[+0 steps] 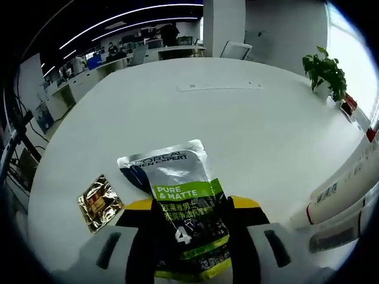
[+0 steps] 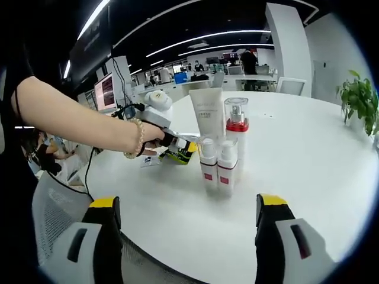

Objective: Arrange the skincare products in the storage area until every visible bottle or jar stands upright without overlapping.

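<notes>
My left gripper (image 1: pixel 192 204) is shut on a grey and green L'Oréal tube (image 1: pixel 177 183), whose flat crimped end points away over the white table (image 1: pixel 225 124). In the right gripper view a hand holds that left gripper (image 2: pixel 177 148) low over the table, just left of the standing group. The group is a tall white tube (image 2: pixel 206 112), a pump bottle with a red collar (image 2: pixel 236 121) and two small white bottles (image 2: pixel 208 161) (image 2: pixel 227 163), all upright and close together. My right gripper (image 2: pixel 189 204) is open, short of the group, with nothing between its fingers.
A gold foil sachet (image 1: pixel 99 202) lies flat left of the held tube. White bottles (image 1: pixel 340 192) enter the left gripper view at its right edge. A potted plant (image 1: pixel 324 71) stands at the table's far side. A person's arm with a bracelet (image 2: pixel 139 137) reaches in from the left.
</notes>
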`<state>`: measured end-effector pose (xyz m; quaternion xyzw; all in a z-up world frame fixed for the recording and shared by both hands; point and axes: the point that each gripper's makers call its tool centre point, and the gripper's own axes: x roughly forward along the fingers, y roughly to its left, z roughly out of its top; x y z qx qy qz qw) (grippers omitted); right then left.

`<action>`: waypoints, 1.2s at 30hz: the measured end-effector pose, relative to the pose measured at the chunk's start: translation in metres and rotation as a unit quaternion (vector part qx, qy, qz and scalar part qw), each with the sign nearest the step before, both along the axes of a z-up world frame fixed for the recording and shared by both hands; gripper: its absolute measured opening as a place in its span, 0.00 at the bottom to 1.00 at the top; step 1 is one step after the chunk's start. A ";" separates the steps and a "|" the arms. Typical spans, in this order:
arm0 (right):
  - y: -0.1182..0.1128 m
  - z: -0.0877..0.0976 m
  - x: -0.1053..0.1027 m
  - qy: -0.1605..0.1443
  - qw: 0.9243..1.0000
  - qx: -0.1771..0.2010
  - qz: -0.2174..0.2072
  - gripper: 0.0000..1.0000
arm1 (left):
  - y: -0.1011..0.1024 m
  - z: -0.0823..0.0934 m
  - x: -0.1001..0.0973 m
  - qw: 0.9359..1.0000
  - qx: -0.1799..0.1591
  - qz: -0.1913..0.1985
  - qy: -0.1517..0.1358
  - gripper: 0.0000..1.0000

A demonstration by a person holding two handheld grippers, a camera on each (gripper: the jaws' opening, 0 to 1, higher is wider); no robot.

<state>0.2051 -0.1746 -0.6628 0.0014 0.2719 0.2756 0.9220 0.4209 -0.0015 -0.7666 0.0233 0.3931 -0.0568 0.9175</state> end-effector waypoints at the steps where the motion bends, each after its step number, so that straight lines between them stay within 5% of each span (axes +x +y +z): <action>1: 0.000 0.000 0.000 0.000 1.000 0.000 0.001 0.94 | 0.000 0.000 0.001 1.000 -0.001 -0.004 -0.001 0.38; 4: 0.000 0.000 0.000 0.001 1.000 -0.001 0.000 0.94 | 0.000 0.000 -0.001 1.000 -0.004 -0.009 0.003 0.30; 7: -0.001 0.000 0.000 -0.001 1.000 -0.001 -0.002 0.94 | -0.009 0.009 0.003 0.998 -0.054 -0.008 -0.011 0.11; 8: -0.001 0.001 0.000 -0.002 1.000 -0.002 -0.002 0.94 | -0.008 0.009 -0.001 0.999 -0.039 -0.013 -0.006 0.09; 21: 0.002 0.003 0.000 -0.009 1.000 -0.003 0.008 0.95 | -0.009 0.021 -0.017 0.996 -0.069 -0.045 -0.025 0.03; 31: 0.006 0.011 -0.001 -0.025 1.000 0.002 0.018 0.92 | -0.013 0.055 -0.056 0.989 -0.089 -0.100 -0.059 0.03; 36: 0.014 0.023 -0.006 -0.041 0.998 0.021 0.041 0.87 | -0.022 0.083 -0.077 0.980 -0.083 -0.161 -0.088 0.04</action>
